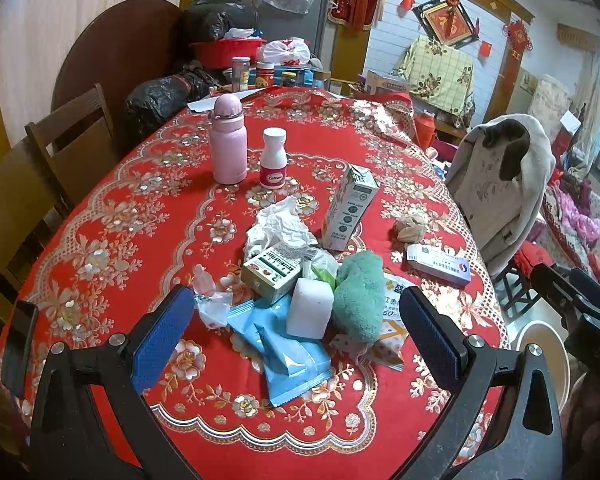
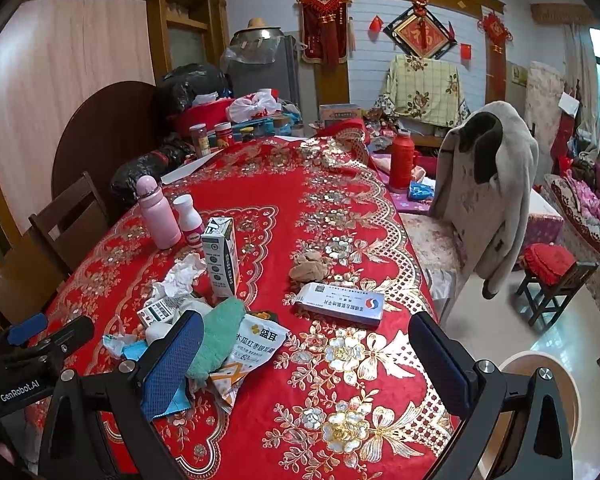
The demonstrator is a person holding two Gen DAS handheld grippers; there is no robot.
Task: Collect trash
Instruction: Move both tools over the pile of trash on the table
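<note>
Red and gold embroidered cloth covers the table (image 1: 112, 248) in a cluttered living room, and the trash sits heaped straight ahead of my left tongs (image 1: 296, 316), which are spread wide and grasping nothing. Between their blue pads lie a flat light-blue plastic wrapper (image 1: 288, 356), a white foam block (image 1: 310, 308) and a soft green fleece cloth (image 1: 358, 292); just beyond those, a crumpled white tissue (image 1: 278, 226) and a small green-and-white cardboard box (image 1: 272, 274). I judge all of it light. The wrapper looks slick and floppy, so I would pinch it at a raised fold; the tissue crushes anywhere. My right tongs (image 2: 306, 354) are likewise released, with a printed foil snack bag (image 2: 252, 342) at their left pad and a long white-and-blue carton (image 2: 340, 304) ahead, stiff enough to clamp across its narrow sides.
</note>
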